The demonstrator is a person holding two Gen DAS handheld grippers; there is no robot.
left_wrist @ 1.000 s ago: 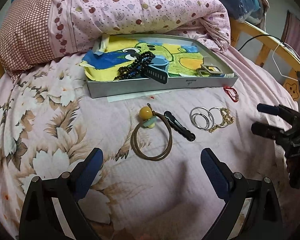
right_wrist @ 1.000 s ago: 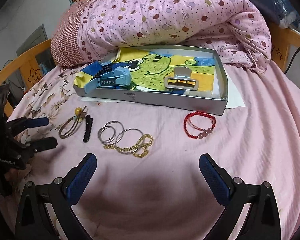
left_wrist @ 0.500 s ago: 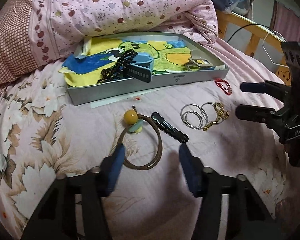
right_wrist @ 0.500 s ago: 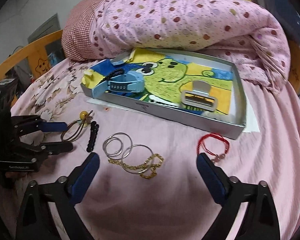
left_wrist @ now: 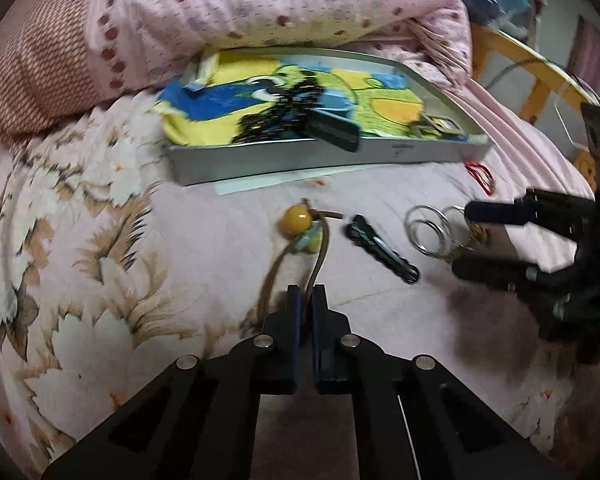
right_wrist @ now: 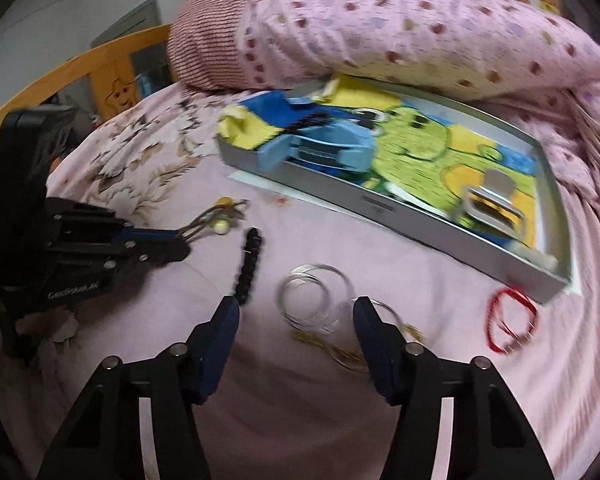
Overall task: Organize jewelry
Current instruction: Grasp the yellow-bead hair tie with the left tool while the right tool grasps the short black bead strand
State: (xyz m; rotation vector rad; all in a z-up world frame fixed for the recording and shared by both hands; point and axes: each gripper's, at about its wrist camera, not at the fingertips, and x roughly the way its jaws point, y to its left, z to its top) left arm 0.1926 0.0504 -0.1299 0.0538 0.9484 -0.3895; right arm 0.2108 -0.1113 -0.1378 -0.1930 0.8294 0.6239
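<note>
My left gripper (left_wrist: 306,298) is shut on the near end of a brown hair tie (left_wrist: 320,248), whose yellow bead (left_wrist: 298,220) lies on the pink bedspread. In the right wrist view the left gripper (right_wrist: 178,240) pinches that hair tie (right_wrist: 204,222). My right gripper (right_wrist: 296,316) is open, its fingers either side of the silver rings (right_wrist: 312,296) tangled with a gold chain (right_wrist: 332,346). A black hair clip (left_wrist: 380,248) lies between the tie and the silver rings (left_wrist: 426,232). The grey tray (right_wrist: 380,204) behind them holds a blue watch (right_wrist: 324,148) and a silver clip (right_wrist: 492,204).
A red bracelet (right_wrist: 512,320) lies on the bed by the tray's right corner. A dotted pink quilt (left_wrist: 280,4) is piled behind the tray (left_wrist: 328,158). A wooden bed rail (right_wrist: 80,68) runs along the left, another (left_wrist: 532,56) along the right.
My left gripper has closed from wide open onto the brown hair tie and stretched its loop. My right gripper moved left over the silver rings, and its fingers came closer together.
</note>
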